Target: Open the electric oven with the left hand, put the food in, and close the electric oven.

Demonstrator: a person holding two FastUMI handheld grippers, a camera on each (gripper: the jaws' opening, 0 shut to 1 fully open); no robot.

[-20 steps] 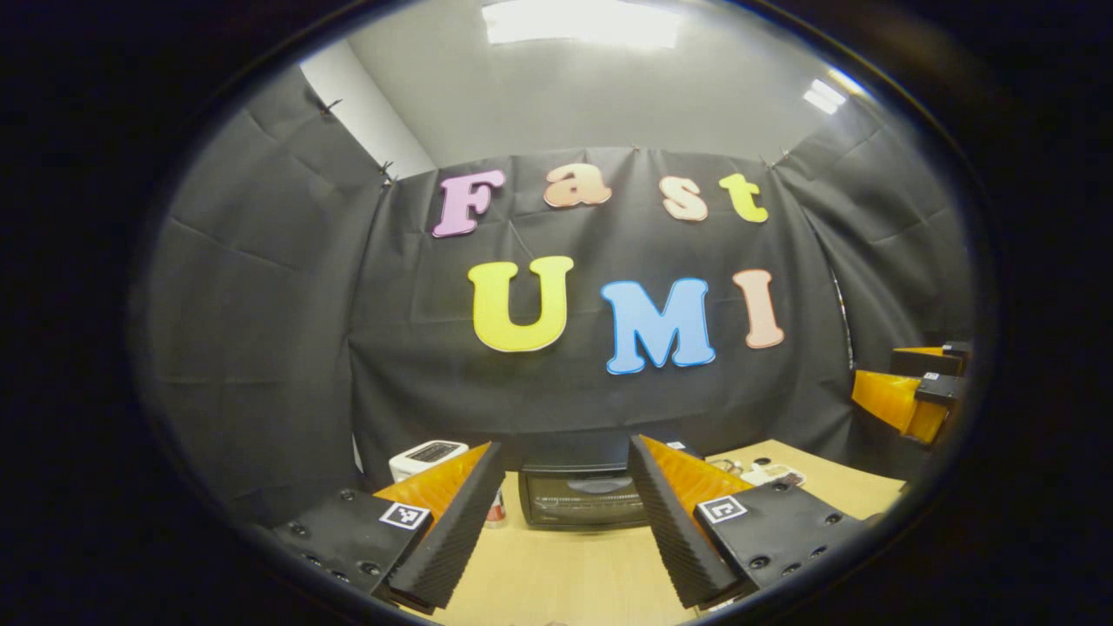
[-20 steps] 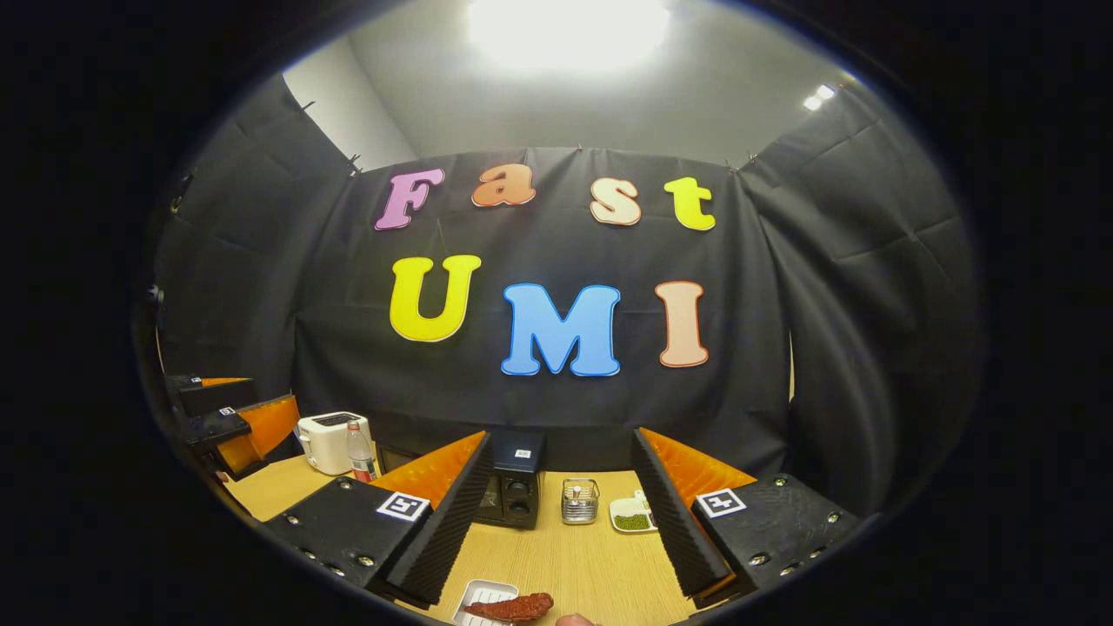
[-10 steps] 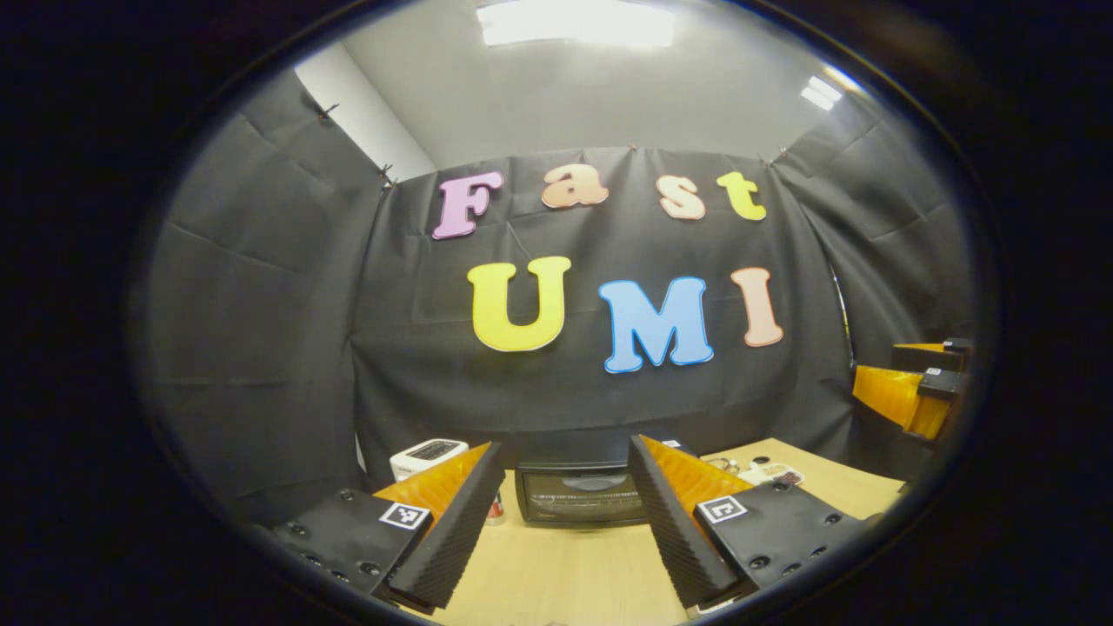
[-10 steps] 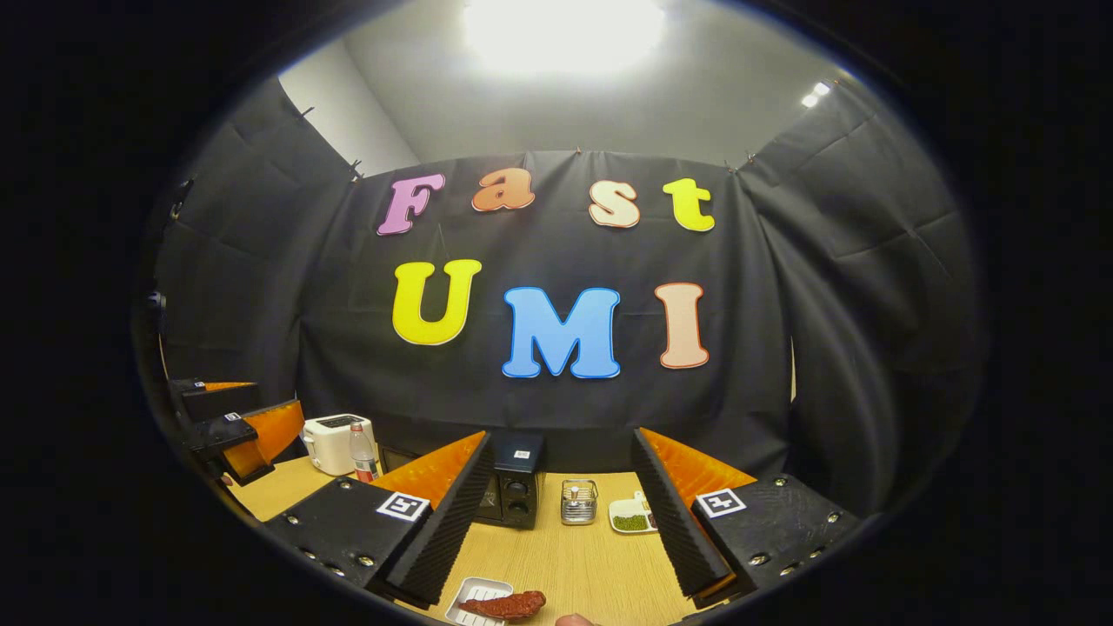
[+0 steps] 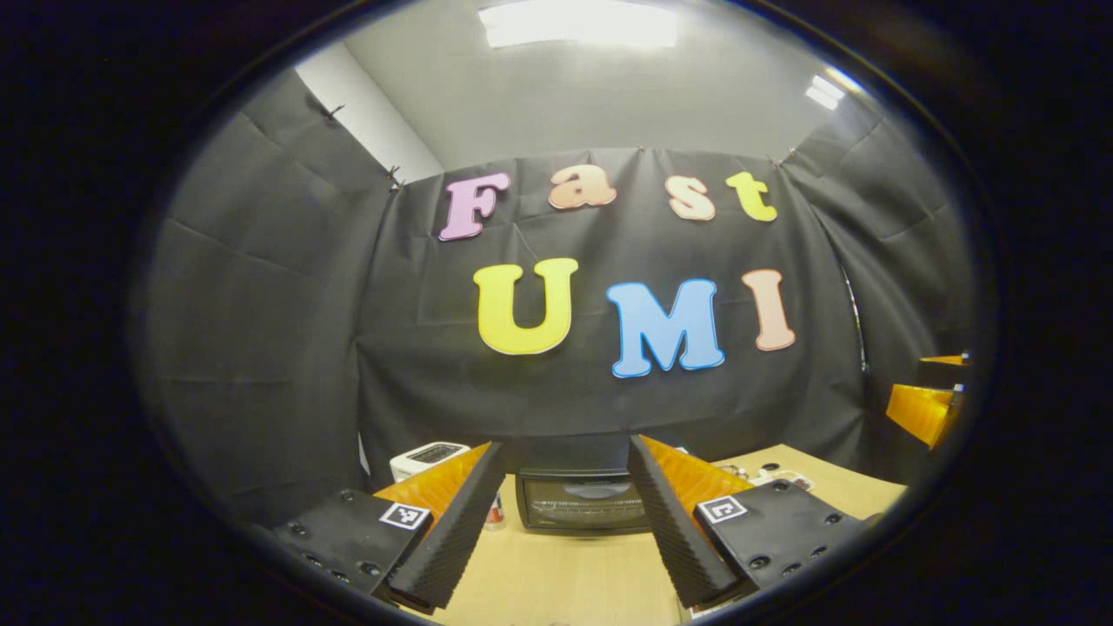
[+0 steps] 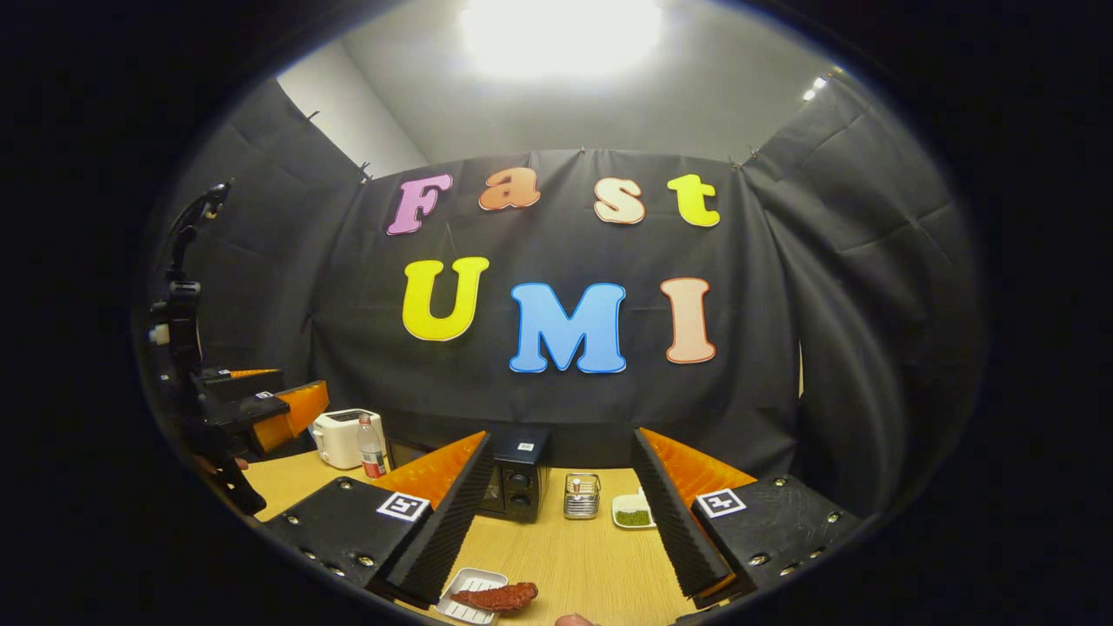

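Electric oven, a black box with a glass door (image 5: 581,502), is sitting shut on the light wooden surface (image 5: 556,574) ahead, framed between the spread fingers of the empty left hand-held gripper (image 5: 561,513), which is needing a level, centred approach to the door's top edge.

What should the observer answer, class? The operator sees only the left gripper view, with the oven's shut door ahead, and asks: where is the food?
Observer: A reddish-brown piece of food lies on a small white tray at the table's near edge, low in the right gripper view.
Operator: Does the right gripper hold it?
Observer: No. The right gripper is open and empty.
Operator: What is on the oven's right side?
Observer: A control panel with two knobs.
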